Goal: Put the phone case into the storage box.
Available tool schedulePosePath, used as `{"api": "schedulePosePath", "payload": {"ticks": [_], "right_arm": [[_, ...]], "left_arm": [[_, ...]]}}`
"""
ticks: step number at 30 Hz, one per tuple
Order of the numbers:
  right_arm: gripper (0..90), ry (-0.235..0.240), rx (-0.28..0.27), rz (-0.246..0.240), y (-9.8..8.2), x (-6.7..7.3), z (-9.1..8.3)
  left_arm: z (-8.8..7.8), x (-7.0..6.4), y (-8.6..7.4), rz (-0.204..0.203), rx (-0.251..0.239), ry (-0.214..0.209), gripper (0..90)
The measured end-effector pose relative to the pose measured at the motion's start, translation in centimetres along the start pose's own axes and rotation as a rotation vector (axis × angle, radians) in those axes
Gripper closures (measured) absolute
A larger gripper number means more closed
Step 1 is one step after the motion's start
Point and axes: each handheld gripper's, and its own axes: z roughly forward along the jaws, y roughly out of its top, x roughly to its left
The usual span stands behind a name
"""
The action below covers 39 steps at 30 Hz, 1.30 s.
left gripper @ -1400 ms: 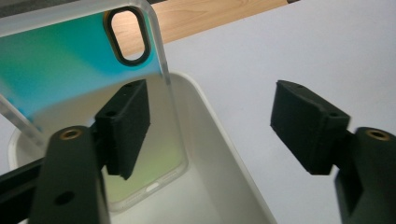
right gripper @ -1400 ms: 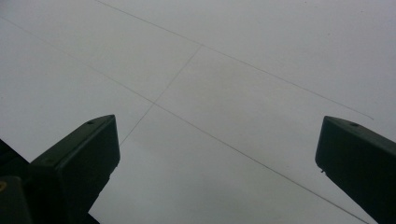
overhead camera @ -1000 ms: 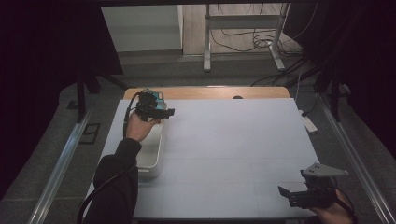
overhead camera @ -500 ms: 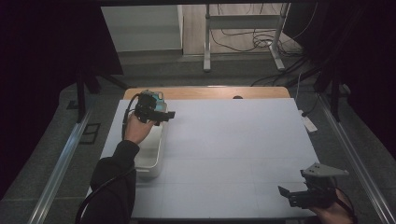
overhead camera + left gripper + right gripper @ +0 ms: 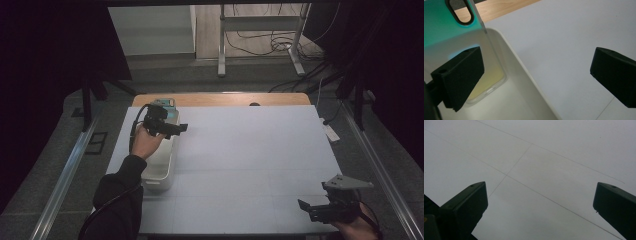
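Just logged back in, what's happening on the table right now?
The left claw hangs over the white bin at the table's left edge. Its jaws have just been opening, with nothing pressed between them. A teal phone case leans inside the bin. The right claw hangs open over bare white table at the near right.

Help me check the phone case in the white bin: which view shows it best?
The left gripper view: the teal phone case leans inside the white bin, camera cutout clear. The high view shows a small teal patch behind the left tool.
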Motion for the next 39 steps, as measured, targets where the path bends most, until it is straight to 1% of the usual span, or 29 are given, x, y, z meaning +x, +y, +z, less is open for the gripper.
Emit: {"api": "schedulePosePath", "payload": {"ticks": [4,6,9,15,17,22,30,35,39], "right_arm": [[0.0,0.001,0.0,-0.001,0.0,0.0,0.0],[0.0,0.0,0.001,0.0,0.0,0.0,0.0],[0.0,-0.002,0.001,-0.002,0.0,0.0,0.0],[0.0,-0.001,0.005,-0.003,0.0,0.1,0.0],[0.0,-0.001,0.006,-0.004,0.0,0.1,0.0],[0.0,-0.001,0.006,-0.004,0.0,0.1,0.0],[0.0,-0.002,0.007,-0.004,0.0,0.1,0.0],[0.0,-0.002,0.007,-0.004,0.0,0.1,0.1],[0.0,-0.002,0.007,-0.005,0.0,0.1,0.1]], "left_arm": [[-0.2,-0.1,-0.3,0.001,-0.006,-0.009,0.0],[-0.4,-0.2,-0.4,0.015,-0.01,-0.011,0.0],[-0.5,-0.4,-0.5,0.024,-0.016,-0.011,0.0],[-1.1,-1.0,-0.6,0.029,-0.032,-0.023,0.0],[-1.4,-1.2,-0.8,0.027,-0.045,-0.027,0.0],[-1.7,-1.6,-1.0,0.038,-0.044,-0.024,0.0],[-2.6,-2.2,-1.4,0.045,-0.07,-0.021,0.0],[-3.0,-2.7,-1.8,0.055,-0.07,-0.022,0.0],[-3.2,-3.0,-2.1,0.053,-0.078,-0.027,0.0]]}}
